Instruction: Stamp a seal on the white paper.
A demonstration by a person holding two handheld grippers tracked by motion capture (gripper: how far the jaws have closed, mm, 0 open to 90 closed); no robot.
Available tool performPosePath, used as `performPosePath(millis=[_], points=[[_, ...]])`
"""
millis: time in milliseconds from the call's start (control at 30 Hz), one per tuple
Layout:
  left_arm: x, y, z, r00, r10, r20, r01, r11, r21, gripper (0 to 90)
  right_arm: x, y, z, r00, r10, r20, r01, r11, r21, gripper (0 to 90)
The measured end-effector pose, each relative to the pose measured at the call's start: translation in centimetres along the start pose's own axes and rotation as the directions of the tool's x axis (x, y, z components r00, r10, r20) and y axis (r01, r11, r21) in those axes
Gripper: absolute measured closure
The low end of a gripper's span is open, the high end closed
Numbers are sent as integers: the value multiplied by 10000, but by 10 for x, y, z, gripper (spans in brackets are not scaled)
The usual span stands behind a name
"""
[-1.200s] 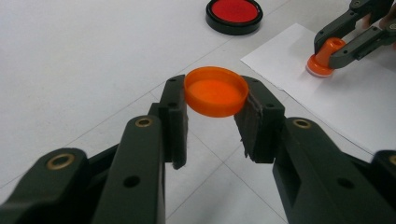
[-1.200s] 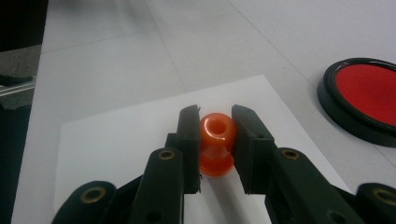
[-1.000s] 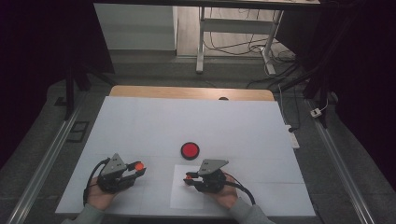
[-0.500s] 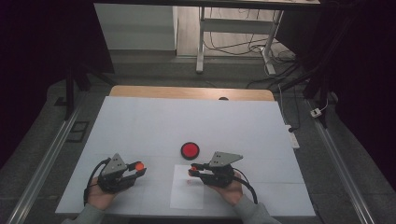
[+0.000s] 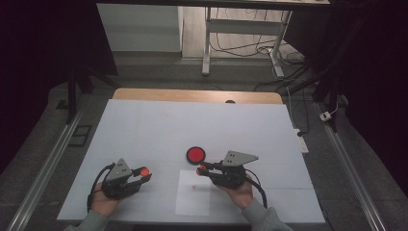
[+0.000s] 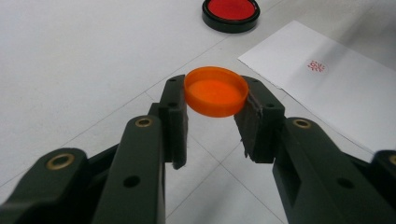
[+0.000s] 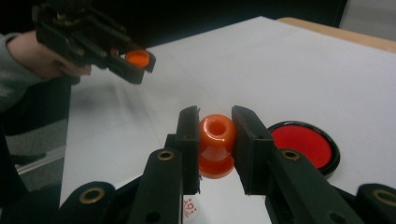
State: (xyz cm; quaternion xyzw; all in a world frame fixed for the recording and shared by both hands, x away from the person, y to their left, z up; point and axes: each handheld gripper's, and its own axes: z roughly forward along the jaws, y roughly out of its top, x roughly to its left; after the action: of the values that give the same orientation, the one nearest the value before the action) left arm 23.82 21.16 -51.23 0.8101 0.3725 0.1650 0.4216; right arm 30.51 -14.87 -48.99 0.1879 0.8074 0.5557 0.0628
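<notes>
My left gripper (image 6: 214,95) is shut on a small orange cap (image 6: 215,91), held flat just above the white table; in the high view the left gripper (image 5: 143,173) sits at the front left. My right gripper (image 7: 215,133) is shut on an orange stamp (image 7: 216,147), raised over the far edge of a white sheet of paper (image 5: 192,202). A red stamp mark (image 6: 316,66) shows on the paper. The round red ink pad (image 5: 196,154) in its black case lies just beyond the right gripper (image 5: 201,169).
The white table top (image 5: 192,125) runs to a wooden strip at its far edge (image 5: 192,95). Metal rails flank the table on both sides. Cables and a desk frame stand on the floor behind it.
My right gripper has lifted with the stamp off the paper and drifted toward the ink pad. The left gripper and its cap have stayed put.
</notes>
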Motion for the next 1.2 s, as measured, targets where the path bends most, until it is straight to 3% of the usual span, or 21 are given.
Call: performPosePath(millis=[633, 1200], points=[[-1, 0, 3, 10000, 24, 25, -25, 10000, 66, 644, -6, 22, -24, 9992, 47, 406, -2, 9941, -1085, 722], [-3, 4, 6, 9999, 140, 57, -140, 9999, 69, 644, -5, 25, -26, 9992, -26, 407, 72, 9936, -1131, 722]])
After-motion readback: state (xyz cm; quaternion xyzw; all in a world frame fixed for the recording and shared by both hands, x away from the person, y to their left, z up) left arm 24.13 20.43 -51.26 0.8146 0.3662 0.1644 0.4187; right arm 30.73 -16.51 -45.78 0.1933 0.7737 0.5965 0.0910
